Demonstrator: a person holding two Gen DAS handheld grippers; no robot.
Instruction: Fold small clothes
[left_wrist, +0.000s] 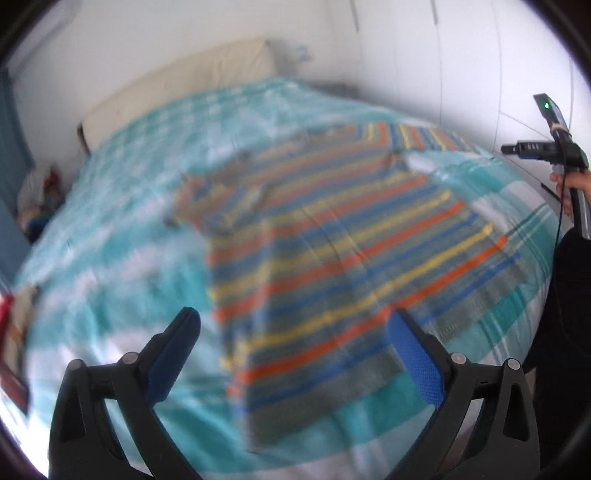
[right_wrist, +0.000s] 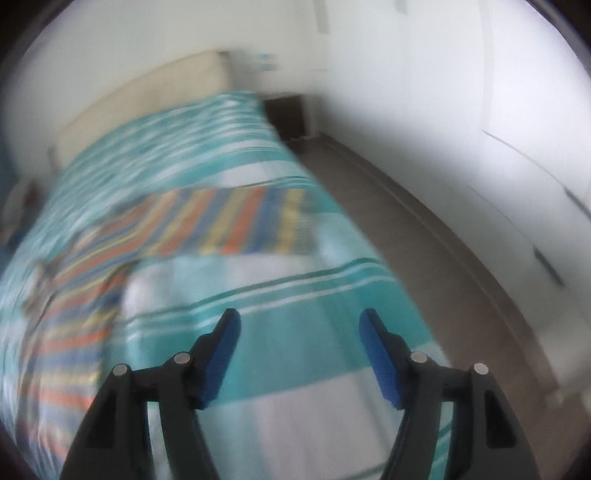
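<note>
- Striped shirt (left_wrist: 325, 236) spread flat on the bed (left_wrist: 122, 206), front up, in bands of orange, blue, yellow and grey; one sleeve stretched toward the far right, the other bunched at the left near the collar.
- Same striped shirt (right_wrist: 177, 229) seen from the right wrist camera at the left, with a sleeve reaching out across the cover toward the bed's right edge.
- Bed covered in a teal and white checked cover, with a cream headboard (left_wrist: 184, 81) at the far end against the white wall.
- Left tool (left_wrist: 295, 321) spread wide, blue pads well apart, pinching nothing; hovering above the near hem of the shirt, the right pad over the hem's corner, the left pad over bare cover.
- Right tool (right_wrist: 300, 325) also spread wide and holding nothing; poised over the teal and white cover, to the right of the shirt and apart from it.
- Right tool also visible at the far right edge of the left wrist view, gripped by a hand (left_wrist: 565, 188), beyond the bed's side.
- Brown floor (right_wrist: 424, 229) alongside the bed on the right, white cupboard doors (right_wrist: 517, 147) past it.
- Both views heavily blurred; finer detail of the collar and folds impossible to make out.
</note>
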